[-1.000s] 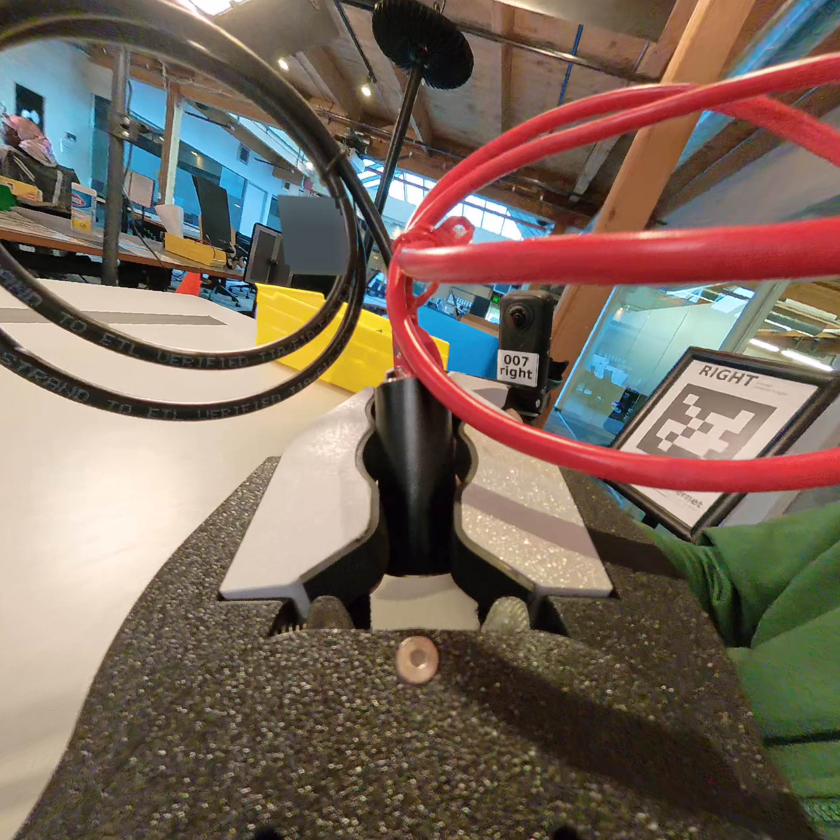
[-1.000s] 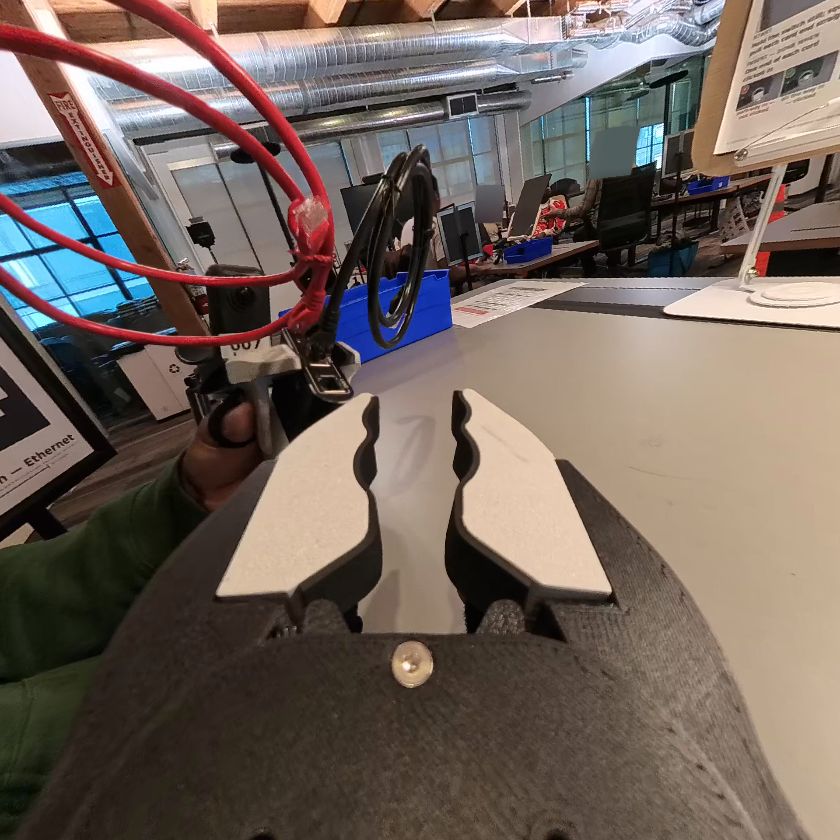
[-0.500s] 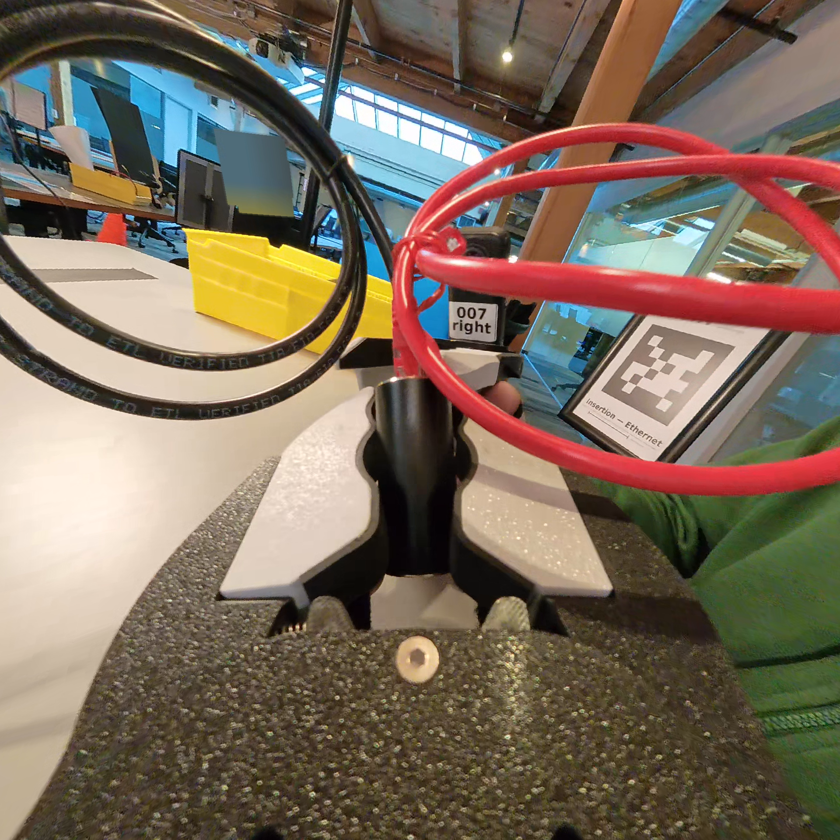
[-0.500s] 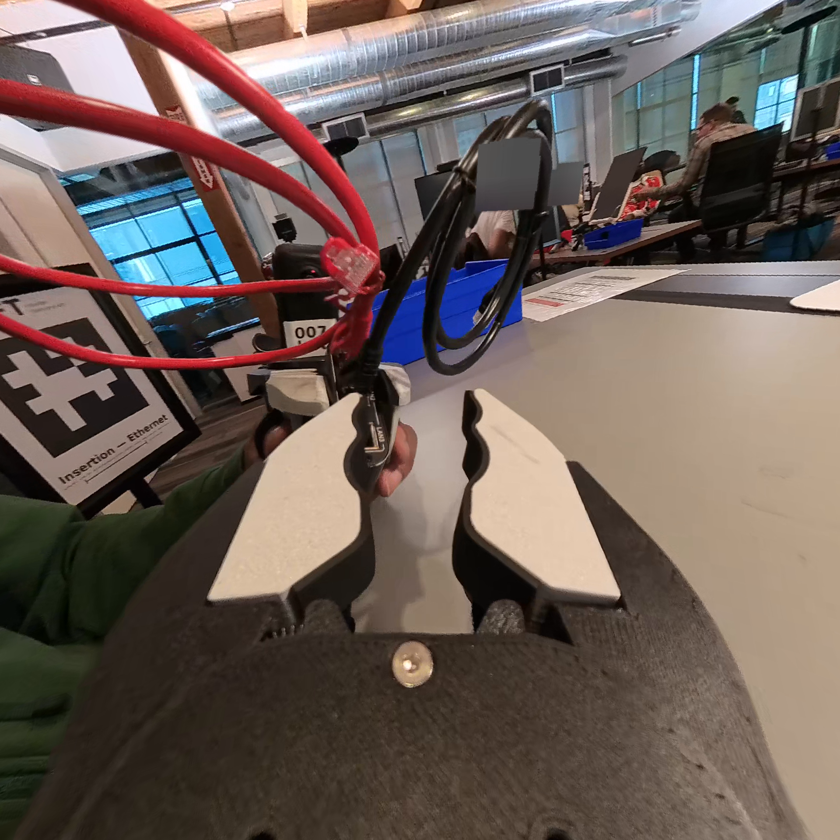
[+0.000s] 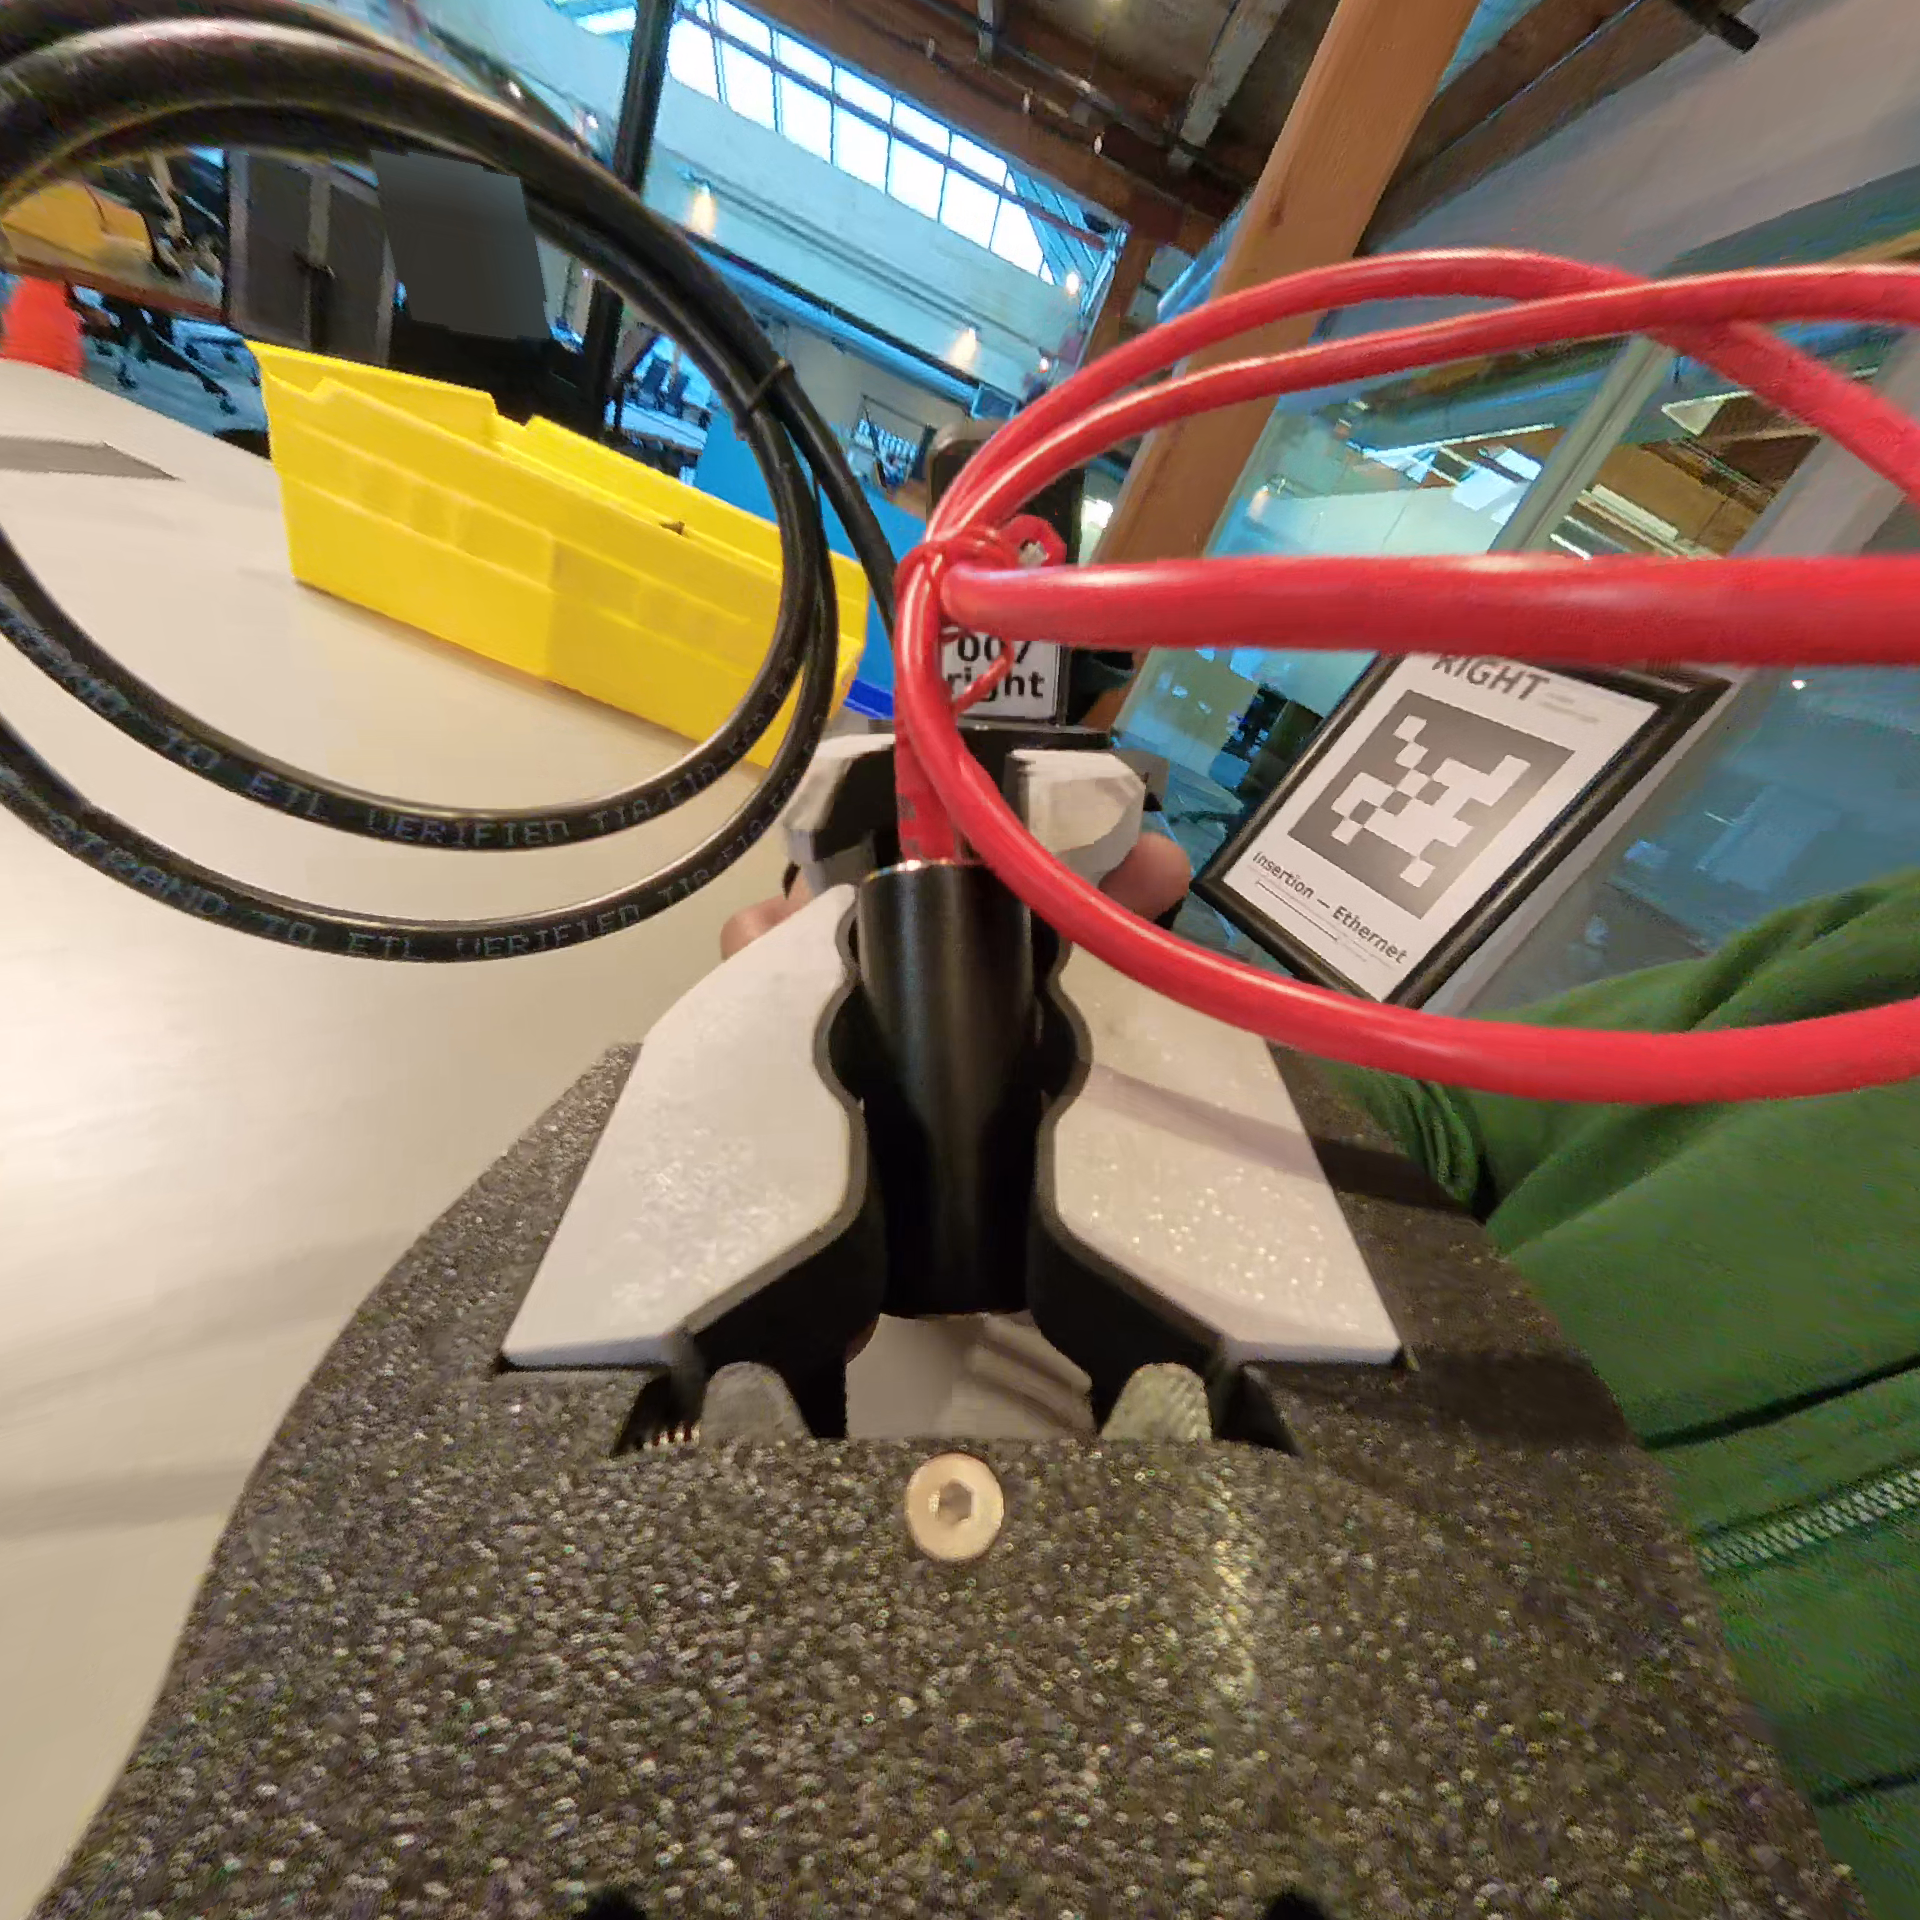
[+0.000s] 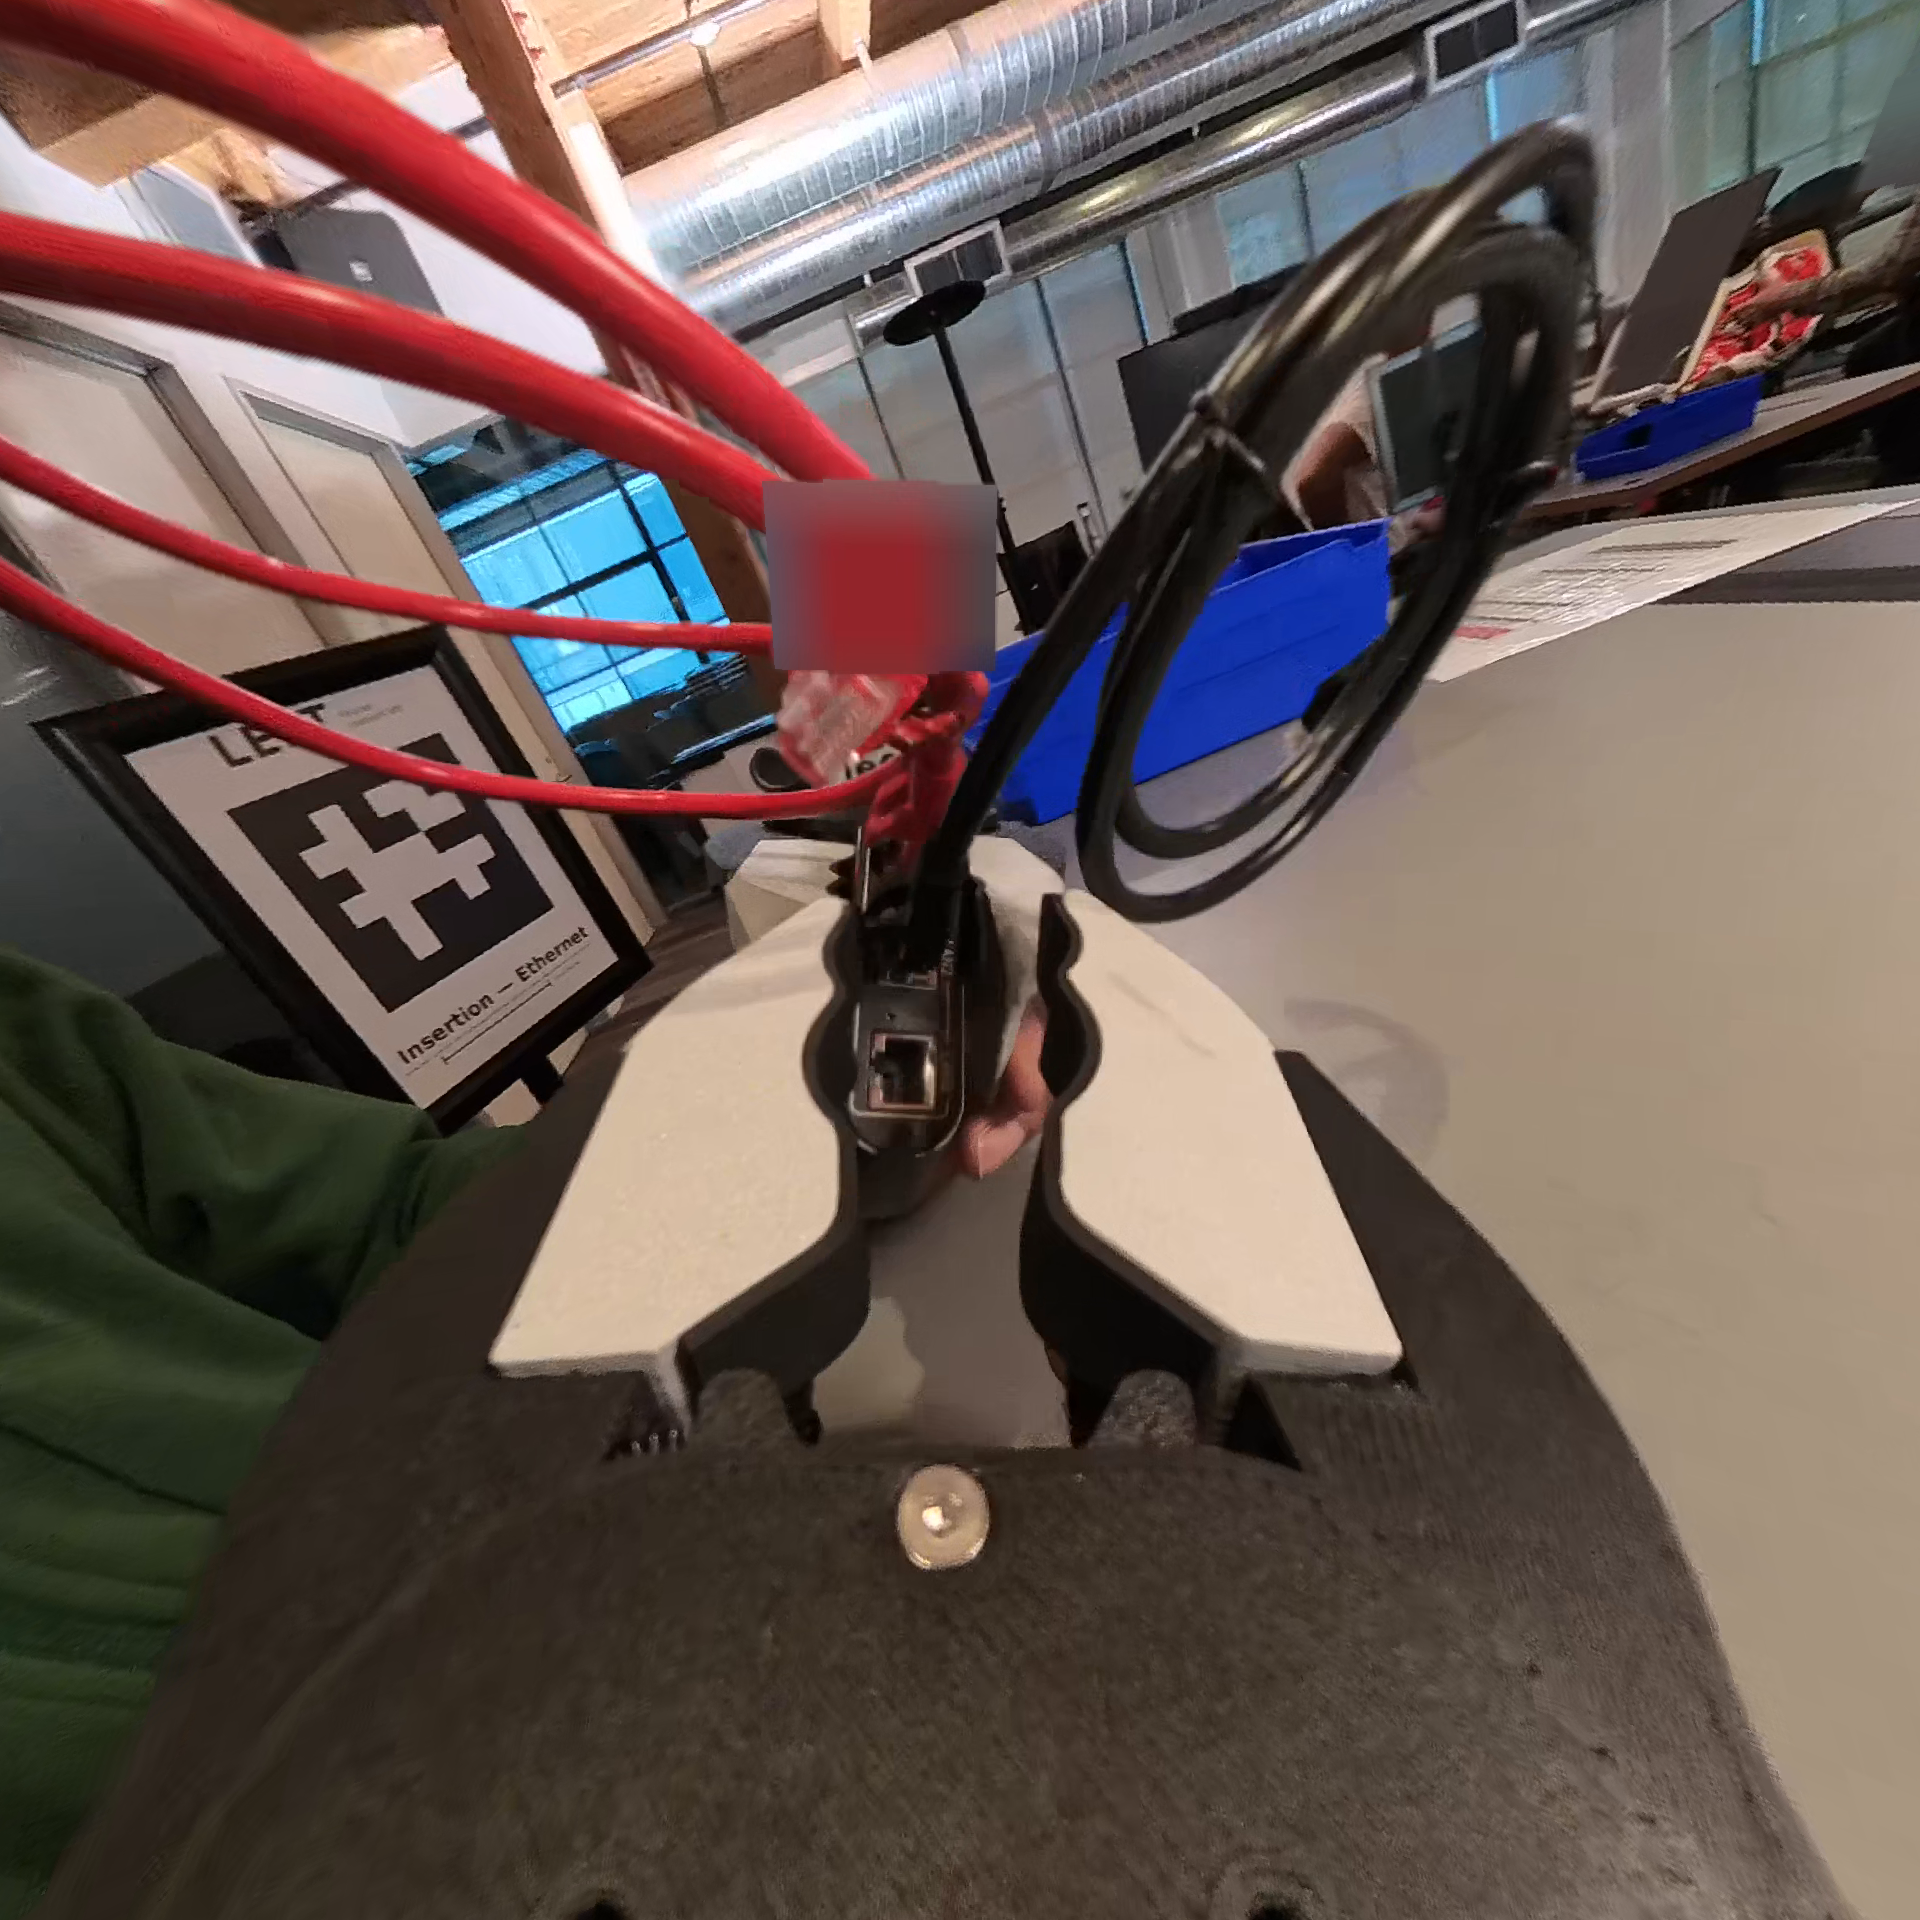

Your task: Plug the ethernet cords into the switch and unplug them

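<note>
The left gripper has its jaws clamped on the switch, a small black body held upright between the grey fingers. From the switch's top a red cord rises and spreads in wide loops to the right, bundled with a red tie. A black cord leaves beside it and coils in loops to the left, above the table.

In the right wrist view the right gripper has its jaws parted, one finger on each side of the switch with a gap on the right; whether the left finger touches it cannot be told. The switch's near face shows an empty port. The black cord is plugged into its far end, and the red cord runs down to the same spot, its clear plug hanging loose just above. A fingertip shows behind the switch.

Farther off, a yellow bin sits on the table at far left in the left view, and a blue bin at far right in the right view. A framed marker sign stands at the table's edge, and a green sleeve fills the near right.
</note>
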{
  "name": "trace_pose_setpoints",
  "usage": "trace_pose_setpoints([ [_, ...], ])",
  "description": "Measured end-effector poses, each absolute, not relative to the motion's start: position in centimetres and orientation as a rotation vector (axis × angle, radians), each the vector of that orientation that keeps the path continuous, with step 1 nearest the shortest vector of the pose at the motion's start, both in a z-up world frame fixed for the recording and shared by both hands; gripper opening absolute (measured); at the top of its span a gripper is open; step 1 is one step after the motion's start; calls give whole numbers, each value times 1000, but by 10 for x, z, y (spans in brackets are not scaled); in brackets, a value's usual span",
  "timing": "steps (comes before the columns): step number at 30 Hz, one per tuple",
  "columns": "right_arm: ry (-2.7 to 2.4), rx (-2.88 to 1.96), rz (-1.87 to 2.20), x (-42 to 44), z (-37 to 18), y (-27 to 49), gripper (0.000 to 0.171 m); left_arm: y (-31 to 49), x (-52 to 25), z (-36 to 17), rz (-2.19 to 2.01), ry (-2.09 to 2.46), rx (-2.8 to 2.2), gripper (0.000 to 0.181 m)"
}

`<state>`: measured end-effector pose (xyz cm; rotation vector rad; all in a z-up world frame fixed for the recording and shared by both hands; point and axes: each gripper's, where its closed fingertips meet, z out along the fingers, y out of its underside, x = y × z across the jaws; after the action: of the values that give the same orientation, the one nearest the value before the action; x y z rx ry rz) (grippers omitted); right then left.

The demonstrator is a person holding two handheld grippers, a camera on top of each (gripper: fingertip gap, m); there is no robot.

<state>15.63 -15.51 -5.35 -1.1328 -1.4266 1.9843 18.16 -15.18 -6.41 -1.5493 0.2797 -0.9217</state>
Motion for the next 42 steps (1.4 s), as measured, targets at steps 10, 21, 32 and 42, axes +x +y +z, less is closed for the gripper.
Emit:
trace_pose_setpoints([
  [10, -1397, -1057, 2002, 164, -47, -156, 15, -149, 180, -66, -903, 261, -1562, 34],
  [21, -1150, -1073, 2225, 167, -28, -141, 14, -150, 192, -60, -1005, 233, -1507, 43],
  [32, -911, -1051, 2307, 163, -14, -140, 14, -143, 194, -59, -1002, 153, -1480, 48],
  [42, -919, -1051, 2187, 158, -16, -149, 14, -152, 175, -36, -1014, 60, -1223, 27],
])
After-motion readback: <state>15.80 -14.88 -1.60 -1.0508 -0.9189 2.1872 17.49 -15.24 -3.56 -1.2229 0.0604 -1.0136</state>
